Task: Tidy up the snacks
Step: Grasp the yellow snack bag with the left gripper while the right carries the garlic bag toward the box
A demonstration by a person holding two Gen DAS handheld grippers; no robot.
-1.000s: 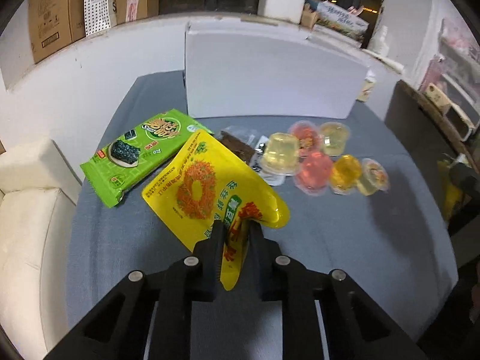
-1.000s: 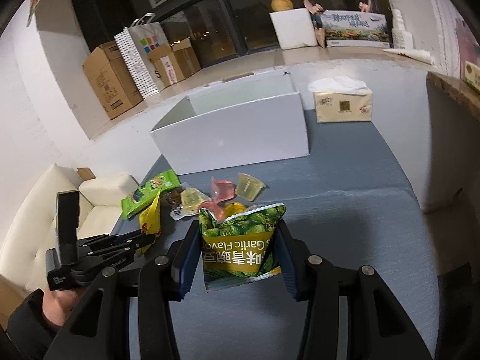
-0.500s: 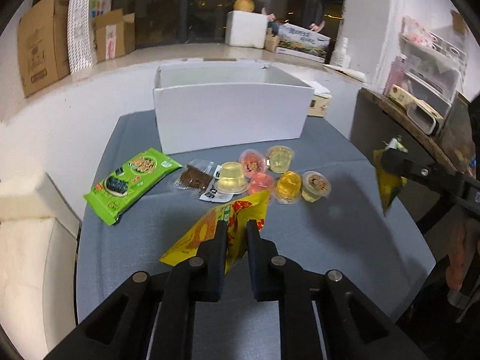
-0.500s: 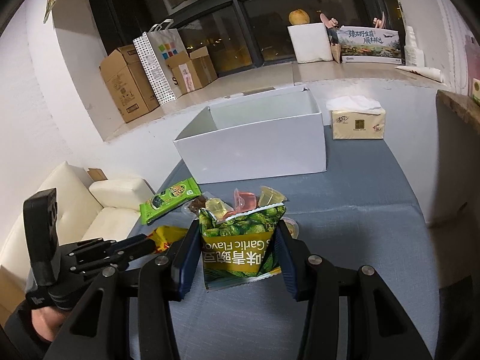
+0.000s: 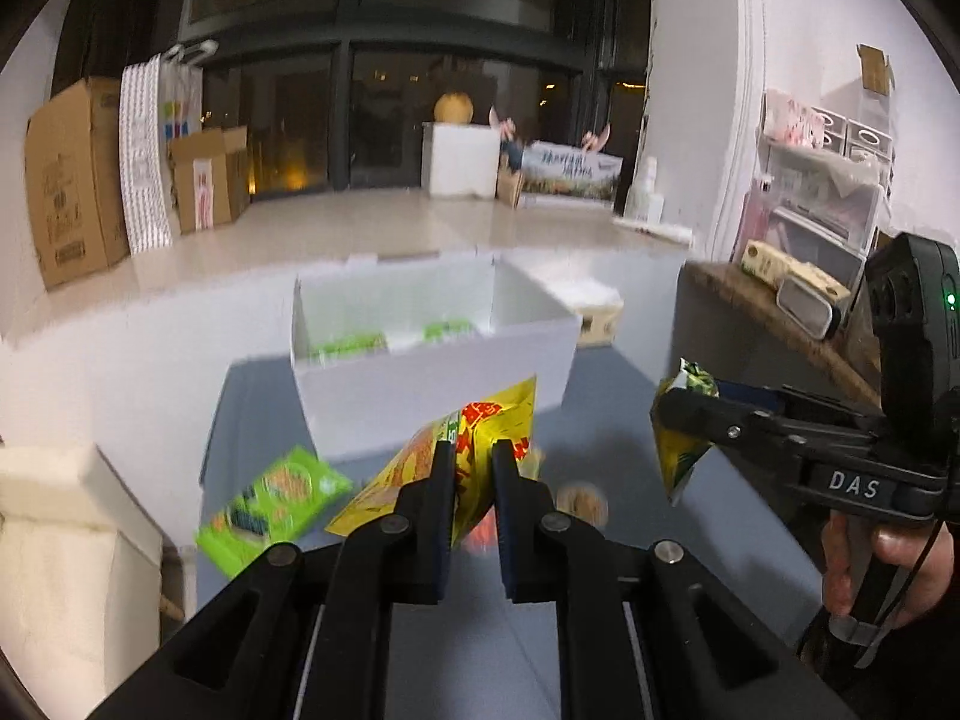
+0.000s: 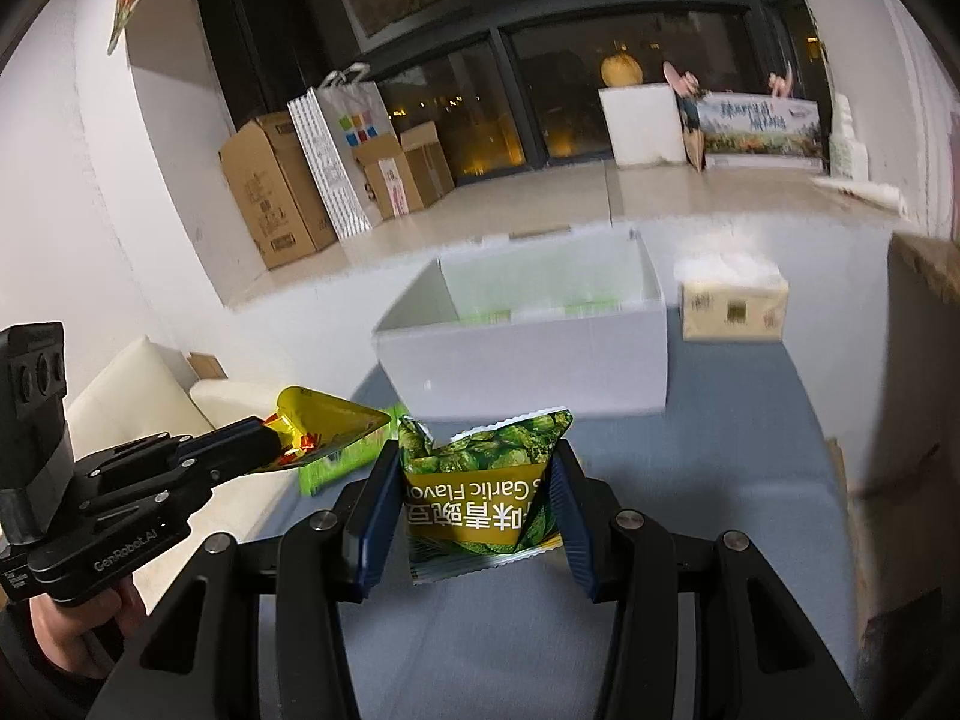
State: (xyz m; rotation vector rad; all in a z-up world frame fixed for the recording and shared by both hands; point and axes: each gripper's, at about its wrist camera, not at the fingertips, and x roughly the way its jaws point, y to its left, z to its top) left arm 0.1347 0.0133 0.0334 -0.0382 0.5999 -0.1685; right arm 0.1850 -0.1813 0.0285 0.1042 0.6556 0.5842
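My left gripper [image 5: 471, 456] is shut on a yellow snack bag [image 5: 474, 426] and holds it in the air over the grey table, in front of the open white box [image 5: 420, 360]. My right gripper [image 6: 477, 462] is shut on a green garlic-flavour pea bag [image 6: 486, 492], also lifted, facing the white box [image 6: 528, 354]. Each view shows the other gripper from the side: the right gripper [image 5: 672, 408] with its green bag [image 5: 684, 450], and the left gripper [image 6: 270, 444] with the yellow bag [image 6: 324, 420]. Green packets lie inside the box.
A green seaweed packet [image 5: 270, 504] lies on the table at the left, and jelly cups [image 5: 579, 501] sit partly hidden behind my left fingers. A tissue box [image 6: 732, 306] stands right of the white box. A cream sofa [image 6: 138, 396] borders the table's left side.
Both grippers have risen with their bags, the left one much more. The yellow bag left the table and the view tilted up, so the inside of the box now shows.
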